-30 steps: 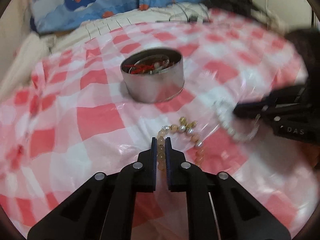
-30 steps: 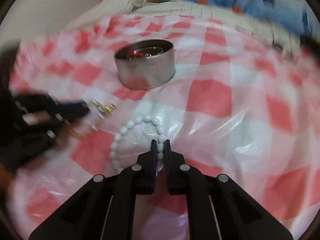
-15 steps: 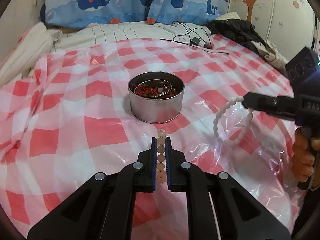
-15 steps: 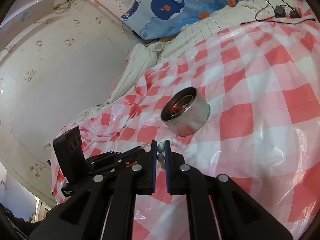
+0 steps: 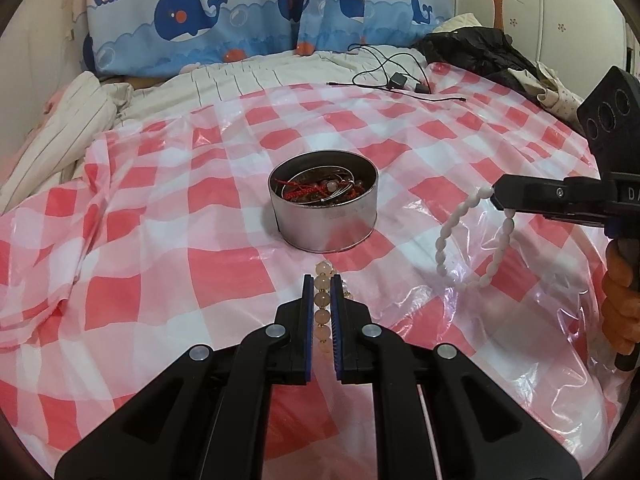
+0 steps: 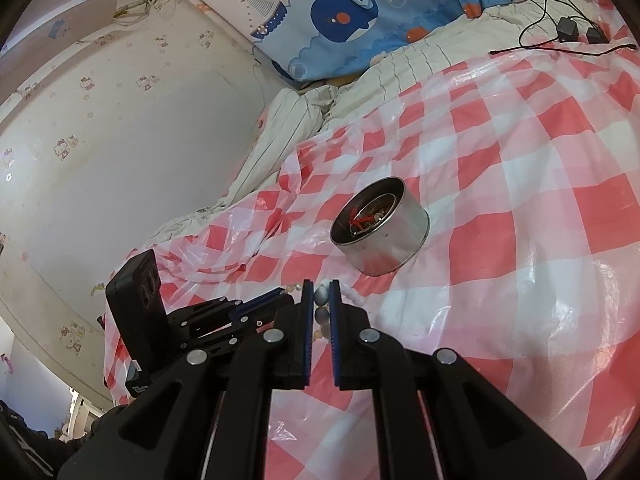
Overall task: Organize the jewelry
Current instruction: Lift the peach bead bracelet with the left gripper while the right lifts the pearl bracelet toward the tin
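Observation:
A round metal tin holding red cord and several bracelets stands on the red-and-white checked sheet; it also shows in the right wrist view. My left gripper is shut on a peach bead bracelet, held in the air just in front of the tin. My right gripper is shut on a white bead bracelet. In the left wrist view that white bracelet hangs as a loop from the right gripper, to the right of the tin.
Whale-print pillows line the far edge of the bed. Black cables and a charger lie behind the tin. Dark clothing is piled at the far right. A wall runs along the bed's left side.
Both grippers have lifted their bracelets off the sheet. The two bracelets now hang in the air near the tin. The views have steadied.

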`<state>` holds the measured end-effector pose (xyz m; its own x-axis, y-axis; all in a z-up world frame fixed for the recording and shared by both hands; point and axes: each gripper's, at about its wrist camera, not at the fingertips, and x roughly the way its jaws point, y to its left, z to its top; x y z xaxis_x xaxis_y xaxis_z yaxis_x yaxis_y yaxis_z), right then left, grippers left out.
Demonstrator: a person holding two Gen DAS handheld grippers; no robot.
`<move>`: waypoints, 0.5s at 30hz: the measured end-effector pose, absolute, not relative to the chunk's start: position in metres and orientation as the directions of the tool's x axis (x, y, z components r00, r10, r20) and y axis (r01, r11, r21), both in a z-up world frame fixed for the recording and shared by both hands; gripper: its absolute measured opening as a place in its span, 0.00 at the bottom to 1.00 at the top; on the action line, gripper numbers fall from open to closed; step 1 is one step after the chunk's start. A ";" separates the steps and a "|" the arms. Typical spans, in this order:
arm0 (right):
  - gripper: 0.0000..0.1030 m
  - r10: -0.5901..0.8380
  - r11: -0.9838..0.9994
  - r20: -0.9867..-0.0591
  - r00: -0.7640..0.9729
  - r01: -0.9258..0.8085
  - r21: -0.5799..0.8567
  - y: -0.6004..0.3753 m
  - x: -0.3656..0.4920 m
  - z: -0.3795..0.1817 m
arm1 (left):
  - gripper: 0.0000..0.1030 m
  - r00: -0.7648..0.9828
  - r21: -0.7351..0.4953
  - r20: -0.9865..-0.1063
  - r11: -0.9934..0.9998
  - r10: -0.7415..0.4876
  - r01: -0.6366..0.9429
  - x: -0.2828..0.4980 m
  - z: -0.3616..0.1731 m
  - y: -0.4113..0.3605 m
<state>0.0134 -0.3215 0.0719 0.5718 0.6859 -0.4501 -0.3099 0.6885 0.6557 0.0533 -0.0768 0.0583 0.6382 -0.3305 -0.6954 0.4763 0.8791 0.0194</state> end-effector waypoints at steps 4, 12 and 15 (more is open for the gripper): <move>0.08 0.687 0.687 -0.449 0.572 -0.309 0.657 -0.321 0.014 0.071 | 0.07 0.639 0.019 -0.695 0.880 -0.330 0.475 0.053 0.058 -0.077; 0.08 0.687 0.687 -0.449 0.571 -0.309 0.658 -0.321 0.014 0.071 | 0.07 0.640 0.017 -0.693 0.880 -0.332 0.476 0.053 0.059 -0.077; 0.08 0.689 0.685 -0.446 0.572 -0.312 0.658 -0.321 0.015 0.071 | 0.07 0.643 0.021 -0.690 0.879 -0.333 0.477 0.052 0.061 -0.078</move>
